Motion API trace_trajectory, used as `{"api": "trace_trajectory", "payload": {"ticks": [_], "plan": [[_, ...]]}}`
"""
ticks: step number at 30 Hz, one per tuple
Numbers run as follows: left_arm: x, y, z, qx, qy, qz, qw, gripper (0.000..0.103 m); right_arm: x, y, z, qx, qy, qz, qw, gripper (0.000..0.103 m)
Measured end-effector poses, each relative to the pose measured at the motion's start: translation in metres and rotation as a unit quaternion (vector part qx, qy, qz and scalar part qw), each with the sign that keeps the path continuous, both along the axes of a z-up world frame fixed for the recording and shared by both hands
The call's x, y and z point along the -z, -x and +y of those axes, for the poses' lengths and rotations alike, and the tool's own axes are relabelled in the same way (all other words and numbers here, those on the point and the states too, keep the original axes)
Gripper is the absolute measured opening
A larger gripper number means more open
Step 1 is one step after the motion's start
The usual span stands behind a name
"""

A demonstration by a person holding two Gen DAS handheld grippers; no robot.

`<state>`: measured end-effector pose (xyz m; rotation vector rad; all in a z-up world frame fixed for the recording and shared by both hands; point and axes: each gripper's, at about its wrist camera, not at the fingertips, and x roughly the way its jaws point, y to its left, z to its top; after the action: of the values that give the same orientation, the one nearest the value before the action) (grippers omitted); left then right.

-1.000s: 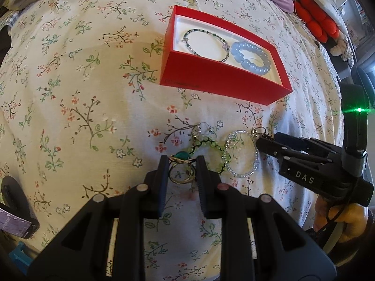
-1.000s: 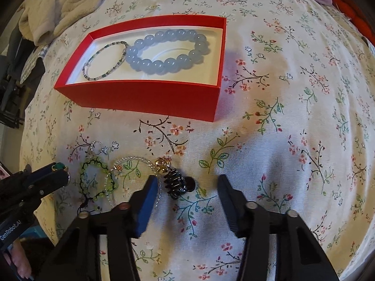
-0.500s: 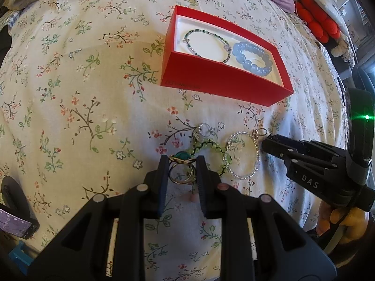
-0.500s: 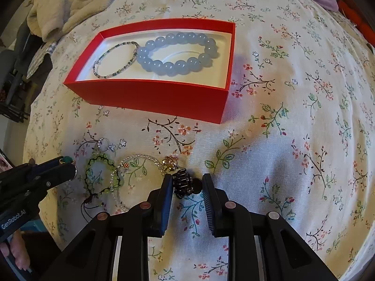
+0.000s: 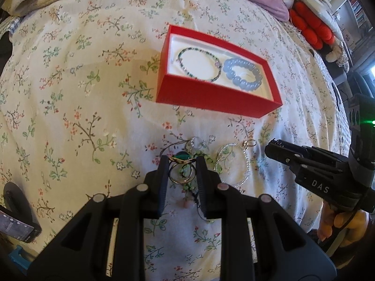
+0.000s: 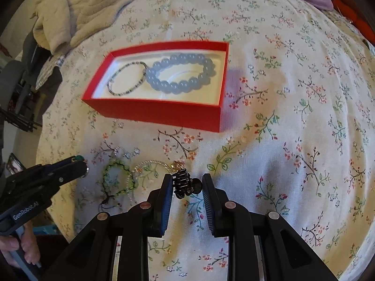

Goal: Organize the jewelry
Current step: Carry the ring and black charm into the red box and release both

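In right gripper (image 6: pixel 186 185): hair clip (image 6: pixel 184 183), crosswise.

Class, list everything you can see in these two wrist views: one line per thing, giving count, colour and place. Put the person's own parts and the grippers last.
box: one, red with white lining, on the bedspread.
large-bead bracelet: one, pale blue, in the box.
small-bead bracelet: one, green and dark, in the box beside it.
green bracelet: one, on the bedspread.
clear bracelet: one, beside the green one.
rings: a cluster, metal, one with a teal stone, between the left pads.
hair claw: one, black, between the right pads.
bedspread: one, cream, floral.
blanket: one, beige, far edge.
left gripper: black, shut on rings.
right gripper: black, shut on hair claw.
hand: one, on the left gripper's handle.
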<state>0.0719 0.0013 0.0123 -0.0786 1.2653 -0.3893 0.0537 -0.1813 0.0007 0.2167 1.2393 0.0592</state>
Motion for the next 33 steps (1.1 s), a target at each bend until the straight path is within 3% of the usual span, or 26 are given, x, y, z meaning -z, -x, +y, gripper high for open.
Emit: {"api": "trace_trajectory", "payload": {"ticks": [12,22,33], "plan": [[-0.029,-0.029,-0.007,-0.017,0.031,-0.052,0.9980,0.025,-0.032,-0.017,-0.008,0.031,-0.027,-0.057,0.998,0.026],[-0.025,-0.055,-0.023,-0.029,0.043,-0.069,0.9962,0.025,-0.039,-0.044,-0.015,0.068,-0.058,-0.082,0.993,0.026],[-0.008,-0.080,-0.043,-0.029,0.022,-0.082,0.9960,0.025,-0.024,-0.072,-0.015,0.072,-0.053,-0.081,0.993,0.026]]}}
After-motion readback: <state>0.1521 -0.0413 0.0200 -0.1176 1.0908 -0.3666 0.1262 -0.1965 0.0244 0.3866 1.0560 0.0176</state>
